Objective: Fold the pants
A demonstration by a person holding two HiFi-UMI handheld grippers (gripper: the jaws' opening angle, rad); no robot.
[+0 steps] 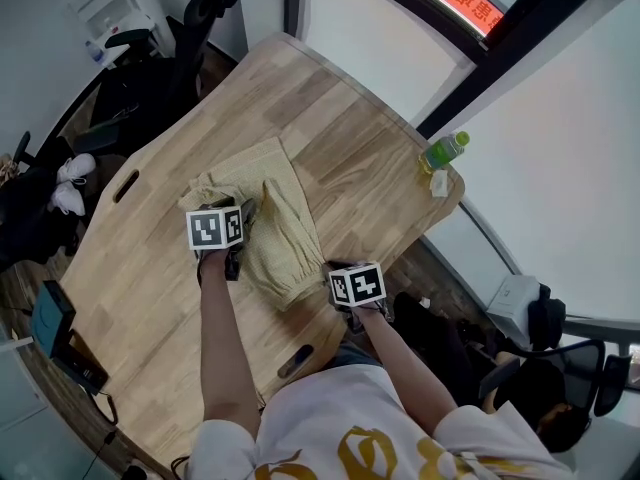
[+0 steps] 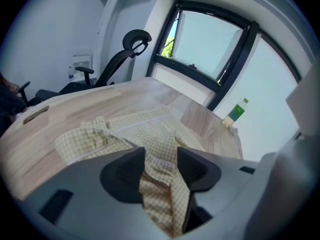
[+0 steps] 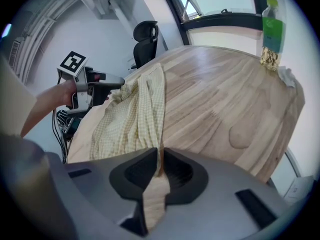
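Pale yellow checked pants (image 1: pixel 270 228) lie crumpled on the light wooden table (image 1: pixel 370 168), in its middle and reaching toward the near edge. A raised ridge of cloth runs between our two grippers.

Left gripper (image 1: pixel 246 214): at the left side of the pants. In its own view (image 2: pixel 161 159) the jaws stand partly apart, and a thick bunch of the checked fabric (image 2: pixel 150 134) fills the gap and touches both pads. We read this as clamped on the pants.

Right gripper (image 1: pixel 328 268): at the near right end of the pants, by the table edge. In its own view (image 3: pixel 161 156) the jaws are nearly together, pinching a thin fold of the fabric (image 3: pixel 135 114), which hangs out below them.

A green bottle (image 1: pixel 445 151) stands upright at the far right edge of the table, well apart from the pants. A black office chair (image 2: pixel 125 54) stands beyond the far left side.
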